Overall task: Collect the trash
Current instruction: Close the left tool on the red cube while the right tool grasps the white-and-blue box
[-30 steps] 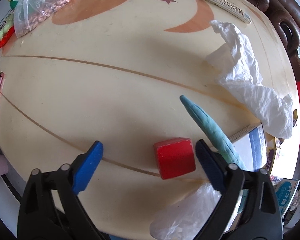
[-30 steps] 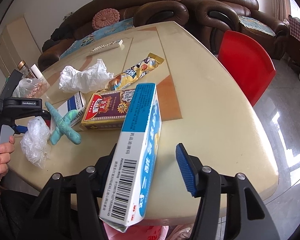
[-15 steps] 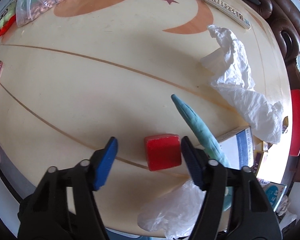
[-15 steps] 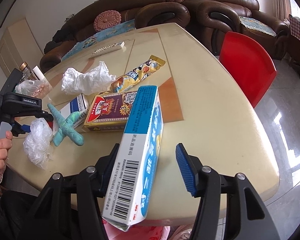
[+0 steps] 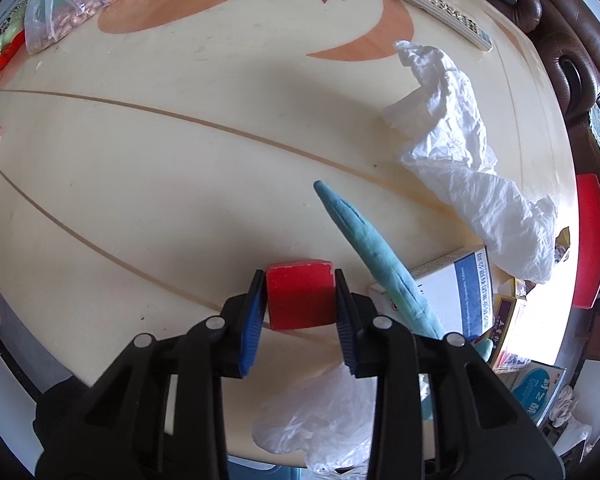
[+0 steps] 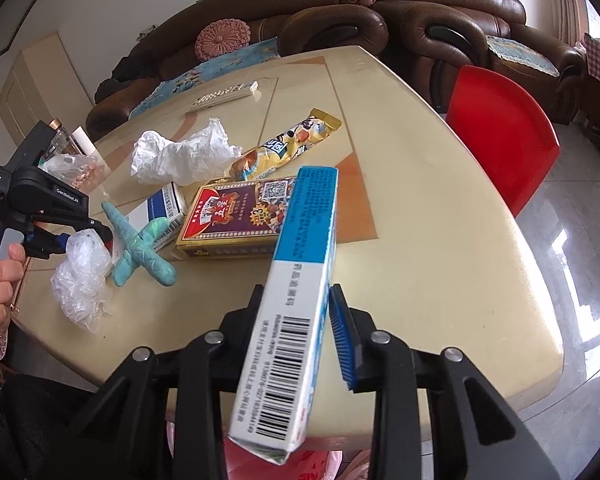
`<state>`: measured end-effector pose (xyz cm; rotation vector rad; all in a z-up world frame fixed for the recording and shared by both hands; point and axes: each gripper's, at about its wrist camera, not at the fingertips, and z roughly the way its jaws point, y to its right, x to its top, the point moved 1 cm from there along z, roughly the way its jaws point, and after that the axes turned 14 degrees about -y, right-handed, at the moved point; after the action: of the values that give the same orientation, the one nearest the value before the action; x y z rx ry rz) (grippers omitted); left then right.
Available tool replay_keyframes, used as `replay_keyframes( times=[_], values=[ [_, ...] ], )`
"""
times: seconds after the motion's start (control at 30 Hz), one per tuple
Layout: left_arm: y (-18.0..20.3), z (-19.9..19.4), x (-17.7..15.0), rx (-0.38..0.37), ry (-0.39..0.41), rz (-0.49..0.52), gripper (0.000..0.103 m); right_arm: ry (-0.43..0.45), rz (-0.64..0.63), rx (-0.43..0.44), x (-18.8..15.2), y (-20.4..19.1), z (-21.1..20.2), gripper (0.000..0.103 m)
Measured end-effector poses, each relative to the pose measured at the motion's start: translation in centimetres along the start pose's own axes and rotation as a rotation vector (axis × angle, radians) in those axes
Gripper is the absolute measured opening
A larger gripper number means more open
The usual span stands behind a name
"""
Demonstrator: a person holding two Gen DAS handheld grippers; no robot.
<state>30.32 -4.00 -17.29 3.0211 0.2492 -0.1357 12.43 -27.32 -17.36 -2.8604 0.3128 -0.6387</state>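
Note:
My left gripper [image 5: 300, 300] is shut on a red block [image 5: 300, 298] that rests on the cream table [image 5: 160, 160] near its front edge. My right gripper [image 6: 296, 320] is shut on a long blue and white box [image 6: 296, 300] and holds it tilted above the table's near edge. The left gripper also shows in the right wrist view [image 6: 100, 236]. Loose on the table lie a crumpled white bag [image 5: 460, 152], a clear plastic bag [image 6: 80, 280], a snack wrapper [image 6: 288, 148], a purple and gold box [image 6: 236, 216] and a small white and blue box [image 5: 452, 292].
A teal starfish toy [image 6: 140, 244] lies beside the red block. A remote control [image 6: 224, 96] and a bag of nuts [image 5: 72, 4] lie at the far side. A red chair [image 6: 500, 140] stands right of the table, brown sofas [image 6: 340, 20] behind. A pink bag [image 6: 320, 460] shows below the table edge.
My left gripper moved forward and closed its jaws onto the red block. My right gripper closed onto the blue and white box, which was resting against one open finger before.

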Motion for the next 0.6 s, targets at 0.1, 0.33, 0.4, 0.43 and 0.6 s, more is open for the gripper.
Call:
replay_keyframes(
  times=[0.1, 0.33, 0.4, 0.43, 0.6],
  values=[
    [0.2, 0.0, 0.0, 0.002, 0.002, 0.012, 0.032, 0.002, 0.020, 0.019, -0.1, 0.5, 0.0, 0.024],
    [-1.0, -0.3, -0.5, -0.002, 0.021, 0.025, 0.032, 0.027, 0.037, -0.006, 0.1, 0.7, -0.7, 0.021],
    [-1.3, -0.7, -0.8, -0.004, 0.034, 0.031, 0.030, 0.032, 0.041, -0.023, 0.1, 0.8, -0.9, 0.021],
    [-1.2, -0.8, -0.8, -0.001, 0.035, 0.033, 0.030, 0.032, 0.041, -0.026, 0.1, 0.8, -1.0, 0.021],
    [-1.6, -1.4, -1.0, -0.011, 0.047, 0.041, 0.030, 0.067, 0.047, -0.029, 0.2, 0.7, -2.2, 0.021]
  ],
)
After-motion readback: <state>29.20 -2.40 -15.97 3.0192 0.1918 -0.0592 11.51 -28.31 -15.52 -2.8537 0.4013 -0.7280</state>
